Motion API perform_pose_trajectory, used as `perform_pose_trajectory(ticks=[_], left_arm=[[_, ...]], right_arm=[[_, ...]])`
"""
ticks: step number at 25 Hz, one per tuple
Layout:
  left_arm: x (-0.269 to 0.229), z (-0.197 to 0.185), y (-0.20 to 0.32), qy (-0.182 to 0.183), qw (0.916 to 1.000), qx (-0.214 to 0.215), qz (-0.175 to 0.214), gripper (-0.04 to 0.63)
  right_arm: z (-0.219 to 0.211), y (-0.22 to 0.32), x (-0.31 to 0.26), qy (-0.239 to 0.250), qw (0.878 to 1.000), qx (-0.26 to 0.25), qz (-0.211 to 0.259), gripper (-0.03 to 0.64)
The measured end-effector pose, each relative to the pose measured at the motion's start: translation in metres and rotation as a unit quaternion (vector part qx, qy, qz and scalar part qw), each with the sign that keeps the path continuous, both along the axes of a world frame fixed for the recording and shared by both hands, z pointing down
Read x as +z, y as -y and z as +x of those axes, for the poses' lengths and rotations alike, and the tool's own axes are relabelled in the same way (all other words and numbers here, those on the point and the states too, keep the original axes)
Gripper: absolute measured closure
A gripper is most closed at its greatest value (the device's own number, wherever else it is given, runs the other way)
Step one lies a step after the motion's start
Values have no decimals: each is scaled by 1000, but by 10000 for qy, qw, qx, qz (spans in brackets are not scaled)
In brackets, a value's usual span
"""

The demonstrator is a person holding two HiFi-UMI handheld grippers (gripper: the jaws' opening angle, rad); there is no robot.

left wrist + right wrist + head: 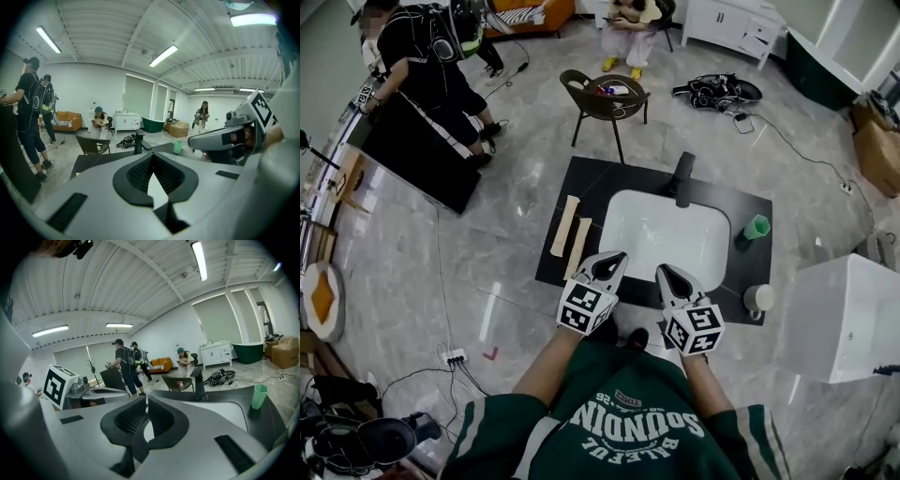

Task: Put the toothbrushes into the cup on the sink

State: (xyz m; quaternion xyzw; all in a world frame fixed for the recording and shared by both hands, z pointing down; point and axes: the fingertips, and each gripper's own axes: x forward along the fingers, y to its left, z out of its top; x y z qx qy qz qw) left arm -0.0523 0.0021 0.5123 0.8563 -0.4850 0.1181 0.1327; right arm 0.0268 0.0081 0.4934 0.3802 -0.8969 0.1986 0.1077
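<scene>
**Both grippers shut and empty at the sink's front edge**

A black counter (581, 178) holds a white sink (666, 234) with a dark faucet (682, 178) at its far rim. The left gripper (617, 257) and right gripper (663, 271) hover side by side over the near rim, each with its jaws clenched together on nothing. A green cup (757, 227) stands on the counter right of the sink. Two pale toothbrushes (565, 225) lie side by side on the counter to its left, well apart from the cup.
</scene>
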Motion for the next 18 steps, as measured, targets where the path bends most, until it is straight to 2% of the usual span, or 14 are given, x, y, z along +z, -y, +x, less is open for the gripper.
perform_pose_trajectory(ticks=[7,13,17,18], left_arm=[[11,-36,27,-16,9999,44,-114,584],[24,-71,40,-18,9998,-22,-218,584],[30,-97,47,-51,9995,-135,-294,584],[32,-102,48,-64,9994,-143,-311,584]], right_arm=[[-42,27,6,74,9998,-178,-61,575],[-76,48,21,208,9985,-354,-349,574],[-96,64,36,488,9945,-340,-858,571],[-100,68,41,562,9927,-332,-1015,549]])
